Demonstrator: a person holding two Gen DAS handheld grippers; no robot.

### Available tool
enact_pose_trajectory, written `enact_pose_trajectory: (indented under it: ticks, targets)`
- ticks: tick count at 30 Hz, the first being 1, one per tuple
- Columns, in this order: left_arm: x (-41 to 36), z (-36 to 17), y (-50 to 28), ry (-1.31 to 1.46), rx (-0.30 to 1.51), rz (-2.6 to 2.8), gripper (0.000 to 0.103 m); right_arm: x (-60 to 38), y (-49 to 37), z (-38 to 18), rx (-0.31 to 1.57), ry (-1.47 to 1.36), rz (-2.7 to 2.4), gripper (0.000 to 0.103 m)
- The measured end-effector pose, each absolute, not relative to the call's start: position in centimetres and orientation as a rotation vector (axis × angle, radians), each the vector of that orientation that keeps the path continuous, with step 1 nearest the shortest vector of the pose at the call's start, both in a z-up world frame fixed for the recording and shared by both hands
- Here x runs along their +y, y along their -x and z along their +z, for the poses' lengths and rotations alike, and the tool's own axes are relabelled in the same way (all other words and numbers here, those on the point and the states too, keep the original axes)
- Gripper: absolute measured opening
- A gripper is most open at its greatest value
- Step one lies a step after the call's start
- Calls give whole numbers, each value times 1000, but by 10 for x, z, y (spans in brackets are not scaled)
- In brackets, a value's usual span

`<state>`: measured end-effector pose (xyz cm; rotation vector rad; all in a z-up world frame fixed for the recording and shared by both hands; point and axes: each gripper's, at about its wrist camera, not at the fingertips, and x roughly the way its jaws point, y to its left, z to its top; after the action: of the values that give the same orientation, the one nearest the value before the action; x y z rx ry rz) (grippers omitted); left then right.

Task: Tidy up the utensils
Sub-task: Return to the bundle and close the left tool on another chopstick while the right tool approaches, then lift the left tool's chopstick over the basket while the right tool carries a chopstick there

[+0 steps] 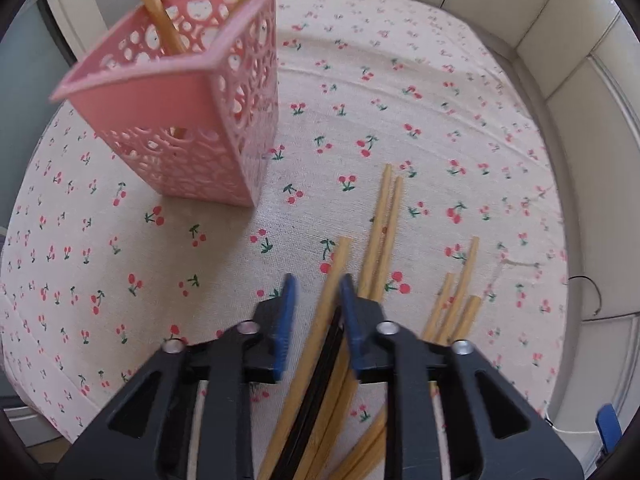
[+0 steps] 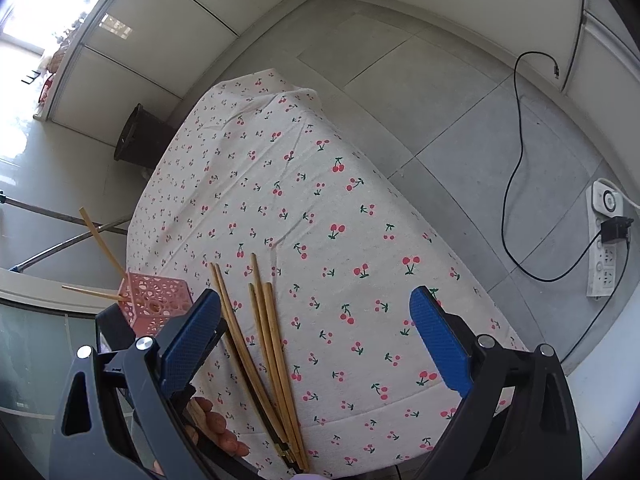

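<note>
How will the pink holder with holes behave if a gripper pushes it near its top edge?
The pink holder is tall on a smaller base, so a high push would probably tip it. Its thin, perforated plastic walls suggest it is light and may slide on the cherry tablecloth. The two chopsticks leaning out of it may add top weight.

The pink holder point(image 1: 180, 108) is motion-blurred, and both chopsticks point(image 1: 154, 4) in it are cut off at the 12 o'clock edge. The loose chopsticks' point(image 1: 308, 364) thick ends vanish behind the left hand-held gripper point(image 1: 318, 294); whether it touches one is unclear.
</note>
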<state>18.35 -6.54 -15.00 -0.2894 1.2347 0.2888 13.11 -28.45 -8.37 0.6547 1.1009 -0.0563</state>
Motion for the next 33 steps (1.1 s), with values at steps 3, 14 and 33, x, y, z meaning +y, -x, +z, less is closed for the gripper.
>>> enact_pose_trajectory:
  ticks: [3, 14, 33]
  targets:
    - [-73, -152, -189, 260, 1206, 277, 10, -285, -131, -86, 1105, -642, -73, 93]
    - [-97, -142, -180, 351, 1189, 24, 6, -274, -140, -115, 1201, -573, -87, 92]
    - [-44, -53, -114, 353, 1031, -107, 6, -204, -180, -156, 1261, -388, -27, 46]
